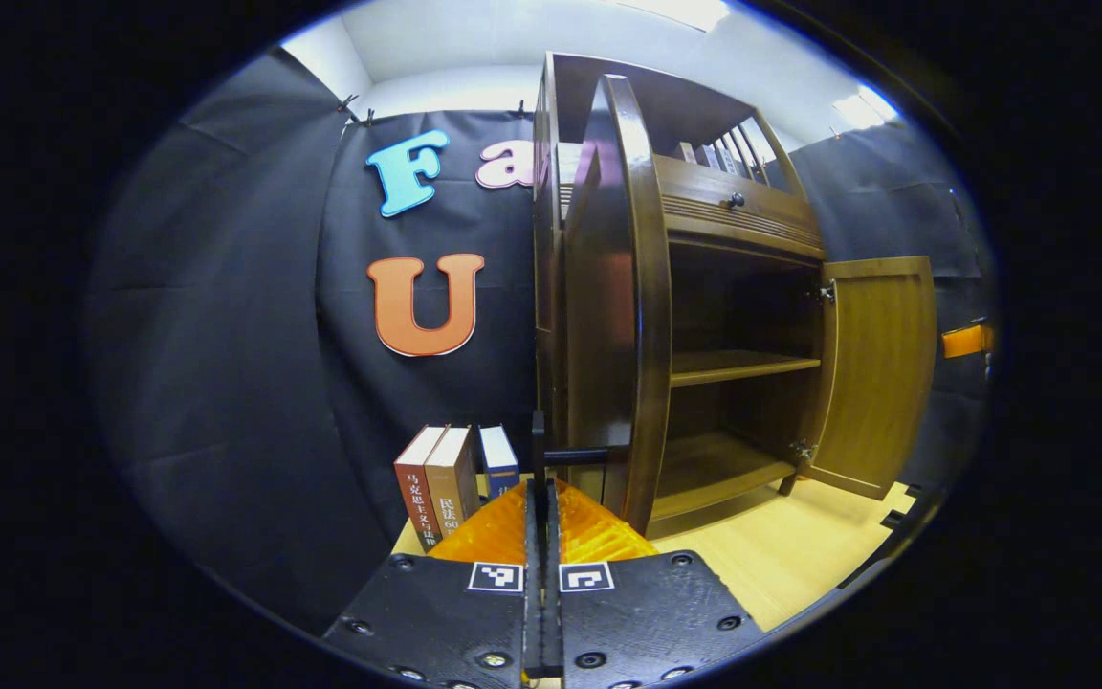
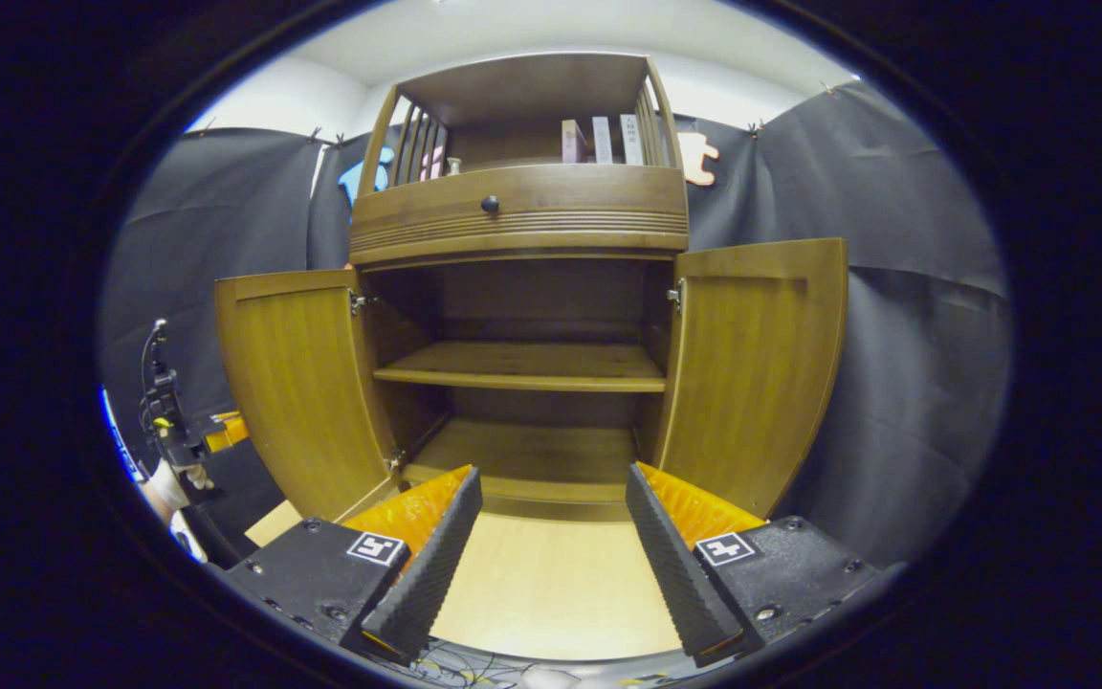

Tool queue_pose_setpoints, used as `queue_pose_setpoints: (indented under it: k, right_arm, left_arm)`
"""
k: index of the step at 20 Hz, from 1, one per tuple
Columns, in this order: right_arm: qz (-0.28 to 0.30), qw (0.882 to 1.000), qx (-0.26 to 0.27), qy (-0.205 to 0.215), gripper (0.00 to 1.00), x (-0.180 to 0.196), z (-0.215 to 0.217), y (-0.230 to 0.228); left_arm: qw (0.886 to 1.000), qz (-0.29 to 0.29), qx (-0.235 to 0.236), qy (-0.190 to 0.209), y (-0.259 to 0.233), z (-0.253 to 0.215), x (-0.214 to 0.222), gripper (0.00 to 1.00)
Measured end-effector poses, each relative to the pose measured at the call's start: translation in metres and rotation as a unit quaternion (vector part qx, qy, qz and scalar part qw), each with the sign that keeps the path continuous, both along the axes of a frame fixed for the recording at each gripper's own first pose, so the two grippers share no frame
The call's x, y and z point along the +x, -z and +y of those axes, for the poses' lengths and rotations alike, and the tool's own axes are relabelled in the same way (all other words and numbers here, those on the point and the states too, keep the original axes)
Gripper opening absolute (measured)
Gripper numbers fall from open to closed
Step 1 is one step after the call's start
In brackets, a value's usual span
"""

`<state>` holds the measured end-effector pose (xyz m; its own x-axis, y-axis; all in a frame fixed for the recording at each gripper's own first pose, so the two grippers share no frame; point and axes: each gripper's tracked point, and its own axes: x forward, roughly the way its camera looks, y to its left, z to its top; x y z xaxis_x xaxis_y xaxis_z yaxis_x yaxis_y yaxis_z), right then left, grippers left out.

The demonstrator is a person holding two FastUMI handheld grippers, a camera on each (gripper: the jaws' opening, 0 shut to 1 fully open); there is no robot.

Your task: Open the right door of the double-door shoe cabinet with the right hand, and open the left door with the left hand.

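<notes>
Ahead of the right gripper [image 2: 551, 545], jaws spread wide and empty, stood the shoe cabinet [image 2: 522, 206], left door [image 2: 297, 383] and right door [image 2: 757, 359] both swung open, two shelves inside, left gripper [image 1: 543, 507] jaws closed on the left door's handle [image 1: 575, 456], three books [image 1: 455, 483] beside it.

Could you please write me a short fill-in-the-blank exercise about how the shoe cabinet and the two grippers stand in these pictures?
1. Both doors of the shoe cabinet, the left door and the right door, stand ____.
2. The right gripper has its fingers ____, with nothing between them.
3. The left gripper is shut on the left door's dark ____.
4. Left of the cabinet, three ____ stand upright.

Missing words: open; open; handle; books
</notes>
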<state>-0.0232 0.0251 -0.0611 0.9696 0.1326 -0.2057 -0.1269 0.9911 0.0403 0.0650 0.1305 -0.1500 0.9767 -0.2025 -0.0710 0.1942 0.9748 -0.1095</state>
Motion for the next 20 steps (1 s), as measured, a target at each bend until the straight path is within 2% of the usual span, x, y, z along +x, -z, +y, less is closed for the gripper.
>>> queue_pose_setpoints:
  k: [5, 10, 11, 12, 15, 20]
  right_arm:
    - [0.003, 1.000, -0.005, 0.002, 0.96, -0.001, -0.002, 0.001]
    - [0.008, 1.000, -0.007, 0.003, 0.96, -0.001, -0.004, 0.004]
    - [0.008, 1.000, -0.007, 0.005, 0.97, -0.001, -0.006, 0.004]
    - [0.007, 1.000, -0.006, 0.007, 0.97, -0.001, -0.009, 0.003]
    - [0.004, 1.000, -0.001, 0.020, 0.97, -0.002, -0.021, 0.002]
    - [0.006, 1.000, 0.002, 0.024, 0.97, -0.002, -0.029, 0.005]
  left_arm:
    - [0.999, 0.001, -0.002, 0.042, 0.000, -0.001, -0.001, 0.00]
    - [0.998, 0.009, 0.005, 0.056, 0.000, -0.002, -0.004, 0.03]
    - [0.998, 0.012, 0.006, 0.056, 0.002, -0.003, -0.005, 0.00]
    - [0.998, 0.018, 0.012, 0.057, 0.004, -0.003, -0.006, 0.07]
    - [0.997, 0.027, 0.028, 0.063, 0.005, -0.003, -0.013, 0.09]
    - [0.999, 0.040, 0.008, 0.007, 0.002, 0.020, -0.026, 0.65]
